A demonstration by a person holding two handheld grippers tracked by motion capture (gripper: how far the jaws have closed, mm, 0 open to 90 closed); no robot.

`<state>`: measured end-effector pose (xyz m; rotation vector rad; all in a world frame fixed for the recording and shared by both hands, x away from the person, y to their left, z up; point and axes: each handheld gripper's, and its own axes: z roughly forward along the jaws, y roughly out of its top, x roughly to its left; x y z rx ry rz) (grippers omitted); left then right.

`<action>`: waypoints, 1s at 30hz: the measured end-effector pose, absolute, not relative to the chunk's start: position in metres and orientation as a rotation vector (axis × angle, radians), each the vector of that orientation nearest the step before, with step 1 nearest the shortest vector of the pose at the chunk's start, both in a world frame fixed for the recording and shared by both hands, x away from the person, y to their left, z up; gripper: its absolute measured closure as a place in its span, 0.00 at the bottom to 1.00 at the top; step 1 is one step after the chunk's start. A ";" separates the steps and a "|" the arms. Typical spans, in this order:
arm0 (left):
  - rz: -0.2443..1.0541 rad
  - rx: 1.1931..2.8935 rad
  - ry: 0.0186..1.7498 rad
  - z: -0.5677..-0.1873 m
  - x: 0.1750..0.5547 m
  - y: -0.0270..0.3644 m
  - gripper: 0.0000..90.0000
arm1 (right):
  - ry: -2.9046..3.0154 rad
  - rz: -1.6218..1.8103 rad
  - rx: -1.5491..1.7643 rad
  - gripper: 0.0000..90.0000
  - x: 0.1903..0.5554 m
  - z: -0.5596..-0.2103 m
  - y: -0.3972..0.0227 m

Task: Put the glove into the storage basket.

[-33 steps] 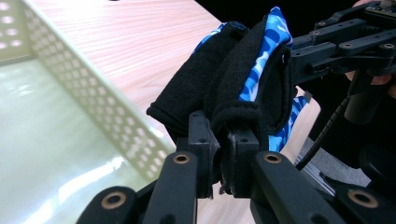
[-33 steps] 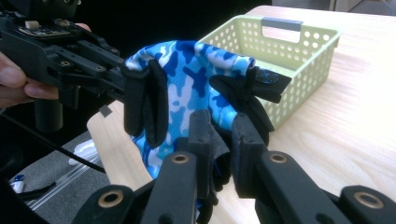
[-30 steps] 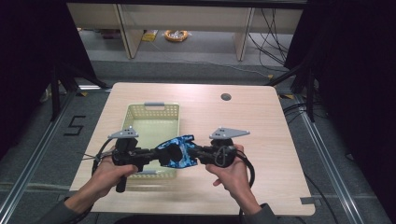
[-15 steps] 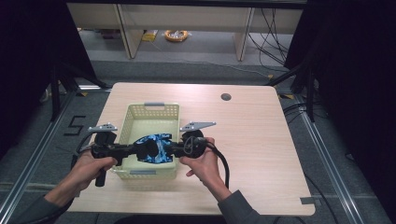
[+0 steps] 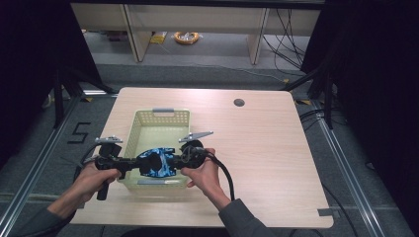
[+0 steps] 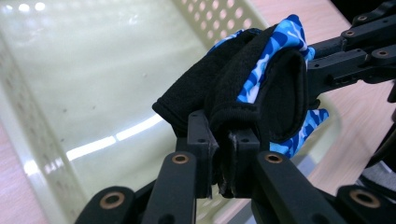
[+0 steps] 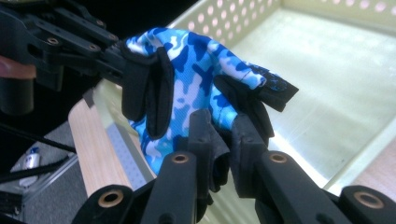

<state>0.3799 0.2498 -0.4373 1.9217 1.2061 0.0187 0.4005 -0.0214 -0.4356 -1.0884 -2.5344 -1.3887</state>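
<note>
Fingers: left gripper (image 6: 223, 154) and right gripper (image 7: 219, 140) both pinched on cloth at opposite ends of one blue camouflage glove (image 5: 157, 164), black-palmed. Location: held over the near end of the yellow perforated basket (image 5: 129, 133), just above its floor. Step: lowering glove into basket. Next: both grips to release. Markings: none legible; floor beside table bears "5".

Wooden table (image 5: 267, 148), floor cable coil (image 5: 187, 37)

Glove (image 5: 157, 164) between left tongs (image 5: 132, 162) and right tongs (image 5: 176, 161), over basket (image 5: 159, 114) on table (image 5: 267, 148)
</note>
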 end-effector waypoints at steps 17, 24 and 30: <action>0.027 2.050 1.222 -0.451 0.386 0.242 0.87 | -2.642 -1.206 -1.112 0.88 0.405 -0.453 -0.008; 0.032 2.094 1.219 -0.452 0.387 0.238 0.87 | -2.681 -1.146 -1.120 0.79 0.404 -0.452 -0.010; 0.008 2.137 1.212 -0.458 0.389 0.233 0.86 | -2.692 -1.154 -1.169 0.67 0.404 -0.446 -0.012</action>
